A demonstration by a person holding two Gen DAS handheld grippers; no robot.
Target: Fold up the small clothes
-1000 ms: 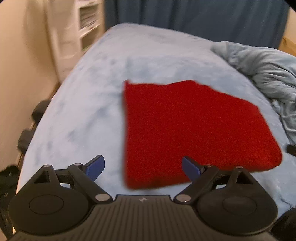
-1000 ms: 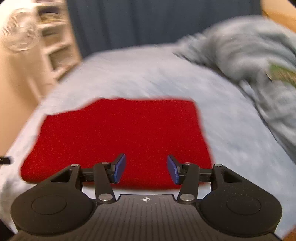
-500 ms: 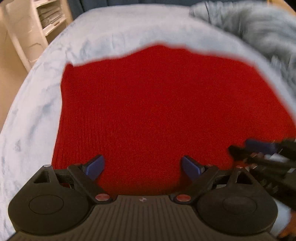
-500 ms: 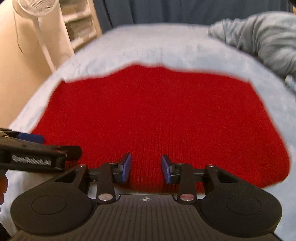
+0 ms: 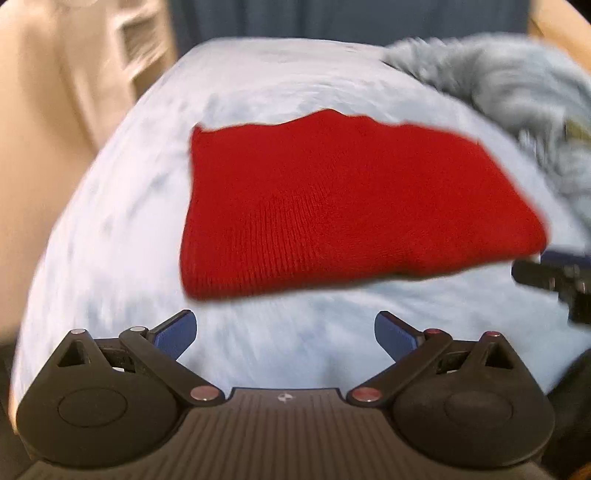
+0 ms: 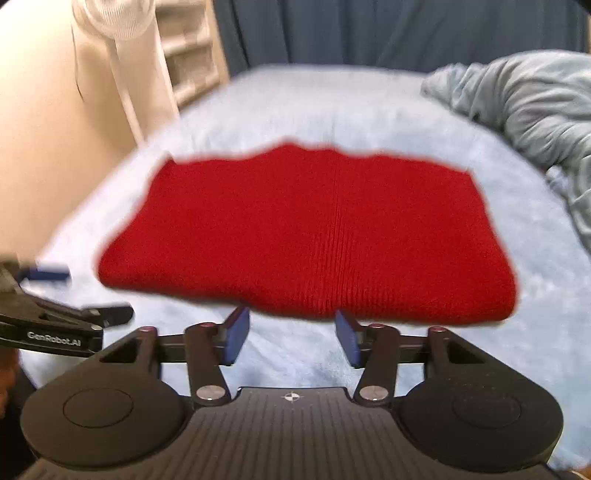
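A red knitted garment (image 5: 332, 206) lies folded into a rectangle on the light blue bed cover (image 5: 110, 240); it also fills the middle of the right wrist view (image 6: 314, 236). My left gripper (image 5: 285, 334) is open and empty, a little short of the garment's near edge. My right gripper (image 6: 291, 341) is open and empty, its fingertips just at the near folded edge. The right gripper shows at the right edge of the left wrist view (image 5: 554, 277); the left one at the left edge of the right wrist view (image 6: 55, 317).
A crumpled grey-blue duvet (image 6: 535, 110) is heaped at the right back of the bed. A white shelf unit (image 6: 192, 55) and a standing fan (image 6: 118, 18) are at the left beside the beige wall. A dark blue curtain (image 6: 369, 29) hangs behind.
Both grippers have drawn back from over the garment toward its near edge; more bed cover shows in front of it. The right gripper's fingers have opened wider.
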